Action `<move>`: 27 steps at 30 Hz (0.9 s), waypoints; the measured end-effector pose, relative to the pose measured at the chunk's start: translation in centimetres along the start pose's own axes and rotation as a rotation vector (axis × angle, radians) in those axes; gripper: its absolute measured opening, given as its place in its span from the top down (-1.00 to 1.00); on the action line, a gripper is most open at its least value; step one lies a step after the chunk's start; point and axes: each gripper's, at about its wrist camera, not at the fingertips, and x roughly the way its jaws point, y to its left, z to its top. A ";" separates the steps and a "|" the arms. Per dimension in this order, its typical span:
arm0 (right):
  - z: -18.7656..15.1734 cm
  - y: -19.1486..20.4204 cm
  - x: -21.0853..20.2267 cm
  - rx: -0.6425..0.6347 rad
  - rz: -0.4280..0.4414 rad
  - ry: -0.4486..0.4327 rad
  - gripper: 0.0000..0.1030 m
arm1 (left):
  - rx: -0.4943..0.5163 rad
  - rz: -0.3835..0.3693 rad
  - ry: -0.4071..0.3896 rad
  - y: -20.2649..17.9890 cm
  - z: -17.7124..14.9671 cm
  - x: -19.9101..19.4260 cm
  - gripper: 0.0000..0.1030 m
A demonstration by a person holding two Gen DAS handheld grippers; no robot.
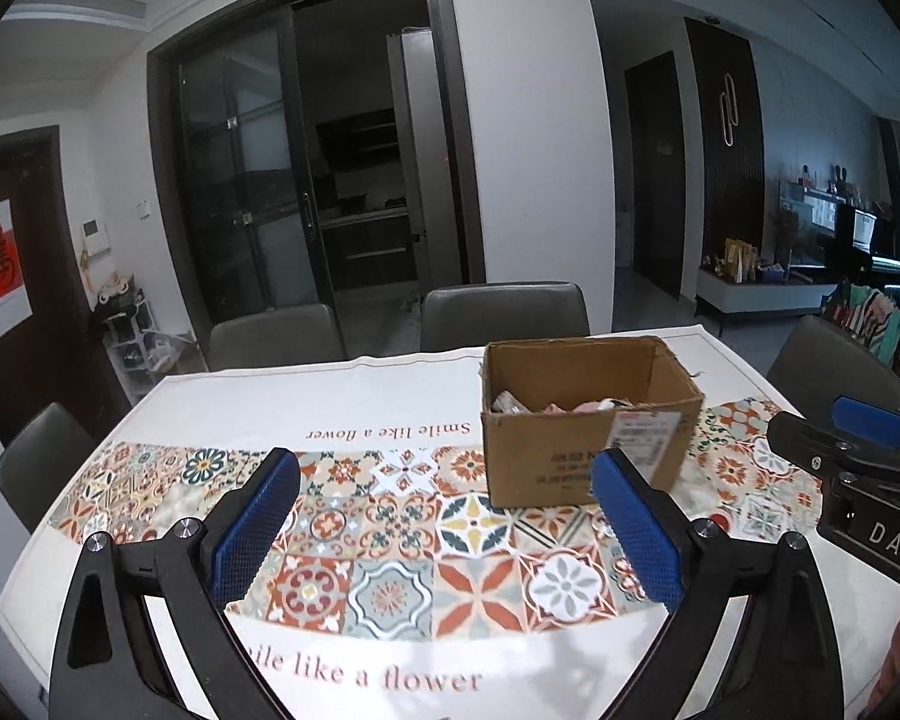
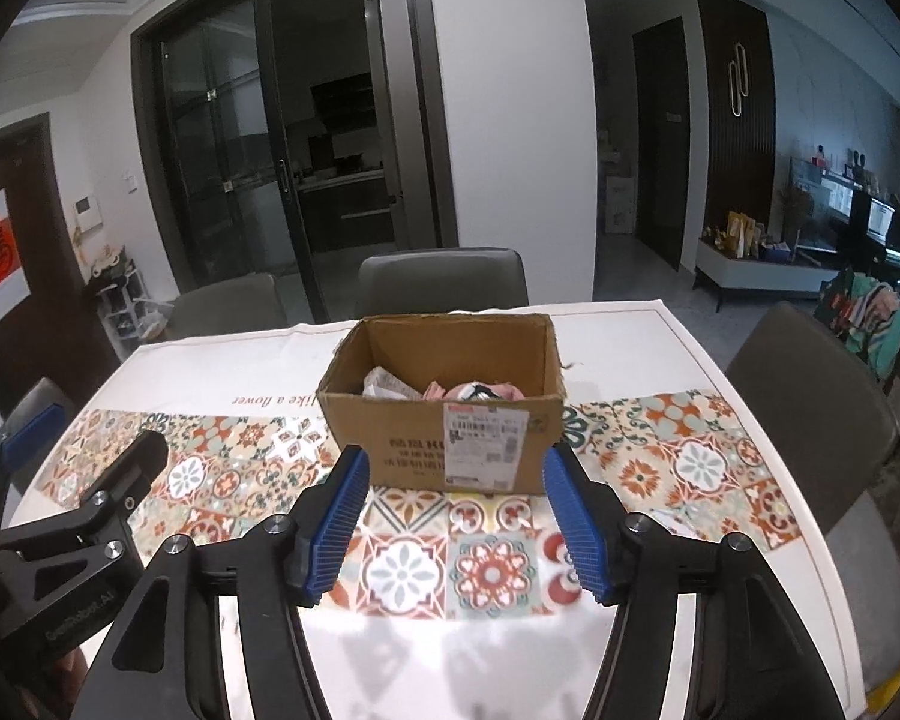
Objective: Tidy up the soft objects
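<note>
Tabletop (image 2: pixel 660 360) looks bare to me apart from the cardboard box (image 2: pixel 444 414), with the pink and white soft objects (image 2: pixel 474 391) already inside. My left claw (image 1: pixel 444 516) is wide, my right claw (image 2: pixel 453 516) partway open, both empty. Probably basically done.

An open cardboard box (image 2: pixel 444 414) holding soft items (image 2: pixel 474 391) sits mid-bench; the right gripper (image 2: pixel 453 531) hovers before it, jaws apart and empty.
</note>
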 end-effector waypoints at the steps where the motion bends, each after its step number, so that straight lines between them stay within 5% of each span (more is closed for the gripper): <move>1: -0.2 -0.1 -0.5 -0.002 0.000 -0.003 -0.25 | -0.006 0.005 -0.003 -0.1 -0.2 -0.6 -0.95; 27: -7.0 -3.2 -13.5 -0.043 0.052 -0.045 -0.27 | -0.038 0.036 -0.065 -3.3 -5.1 -14.8 -1.00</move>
